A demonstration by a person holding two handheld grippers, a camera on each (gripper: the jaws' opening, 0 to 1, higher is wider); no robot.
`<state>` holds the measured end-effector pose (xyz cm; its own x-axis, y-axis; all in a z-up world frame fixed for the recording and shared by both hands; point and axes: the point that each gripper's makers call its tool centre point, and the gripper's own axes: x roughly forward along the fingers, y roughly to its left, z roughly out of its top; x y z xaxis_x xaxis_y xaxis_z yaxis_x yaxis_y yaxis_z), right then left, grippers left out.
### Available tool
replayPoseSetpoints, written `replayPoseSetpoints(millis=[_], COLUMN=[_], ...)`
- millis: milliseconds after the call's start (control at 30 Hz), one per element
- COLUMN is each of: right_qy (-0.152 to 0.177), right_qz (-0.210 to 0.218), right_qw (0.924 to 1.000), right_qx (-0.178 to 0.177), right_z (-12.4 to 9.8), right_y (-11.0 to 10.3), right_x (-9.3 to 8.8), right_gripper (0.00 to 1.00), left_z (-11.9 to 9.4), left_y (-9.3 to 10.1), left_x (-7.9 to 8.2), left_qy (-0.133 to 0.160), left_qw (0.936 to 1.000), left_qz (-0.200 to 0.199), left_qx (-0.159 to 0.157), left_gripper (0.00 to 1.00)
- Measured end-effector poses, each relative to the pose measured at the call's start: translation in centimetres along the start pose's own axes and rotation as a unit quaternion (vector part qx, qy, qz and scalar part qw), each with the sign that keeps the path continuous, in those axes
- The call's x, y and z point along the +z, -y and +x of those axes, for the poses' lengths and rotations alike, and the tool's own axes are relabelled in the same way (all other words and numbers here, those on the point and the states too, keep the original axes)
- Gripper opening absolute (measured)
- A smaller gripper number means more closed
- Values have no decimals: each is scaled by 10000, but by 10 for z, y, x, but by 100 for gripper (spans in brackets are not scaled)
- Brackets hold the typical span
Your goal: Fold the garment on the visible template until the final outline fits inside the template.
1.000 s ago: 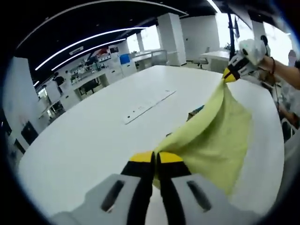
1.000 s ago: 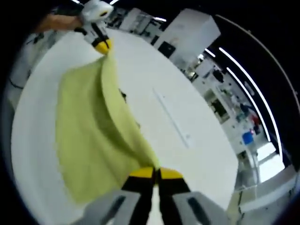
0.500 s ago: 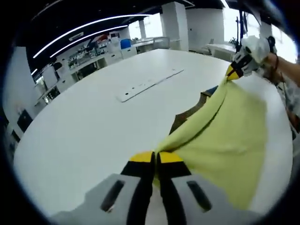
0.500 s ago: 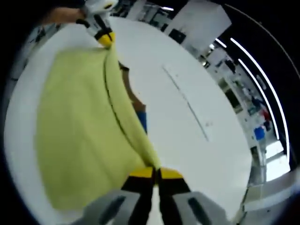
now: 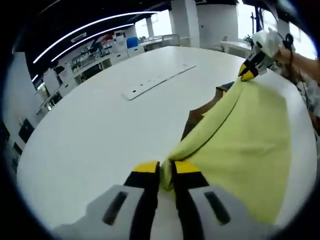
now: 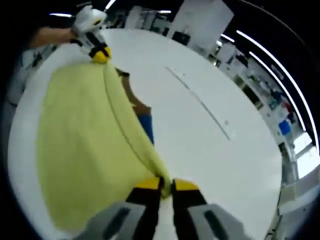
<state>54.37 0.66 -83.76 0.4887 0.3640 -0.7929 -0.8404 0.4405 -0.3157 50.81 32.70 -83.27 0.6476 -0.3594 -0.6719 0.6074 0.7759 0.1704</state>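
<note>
Left gripper view: garment (image 5: pixel 250 140) stretches lengthwise between both grippers' jaws.

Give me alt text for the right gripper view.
The right tongs pinch one edge of a yellow-green garment spread over a white table, while the left tongs grip its far corner. Brown and blue template peeks out beside the cloth.

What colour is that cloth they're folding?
The garment is a plain pale yellow-green, with no pattern; the right gripper view shows it best.
</note>
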Motion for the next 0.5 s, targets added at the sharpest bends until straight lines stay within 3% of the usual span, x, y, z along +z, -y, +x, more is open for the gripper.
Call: replayPoseSetpoints(millis=[167,333,433,500], right_qy=[203,176,22,23], right_qz=[-9,-319,-437,-515], right_qw=[9998,9992,9989,9986], right_qx=[84,172,166,107], right_z=[-15,-10,-4,2], right_y=[-8,-13,-13,-13], right_x=[7,8,3,2], right_gripper=[9,11,10,7], left_z=[-11,-13,-11,-9], left_y=[2,7,7,1], left_x=[0,-3,-9,-12], left_qy=[65,34,-118,-176], left_qw=[9996,9983,9964,9953], left_qz=[219,495,778,946], left_qx=[-140,-321,-326,-139], left_gripper=[10,12,12,10])
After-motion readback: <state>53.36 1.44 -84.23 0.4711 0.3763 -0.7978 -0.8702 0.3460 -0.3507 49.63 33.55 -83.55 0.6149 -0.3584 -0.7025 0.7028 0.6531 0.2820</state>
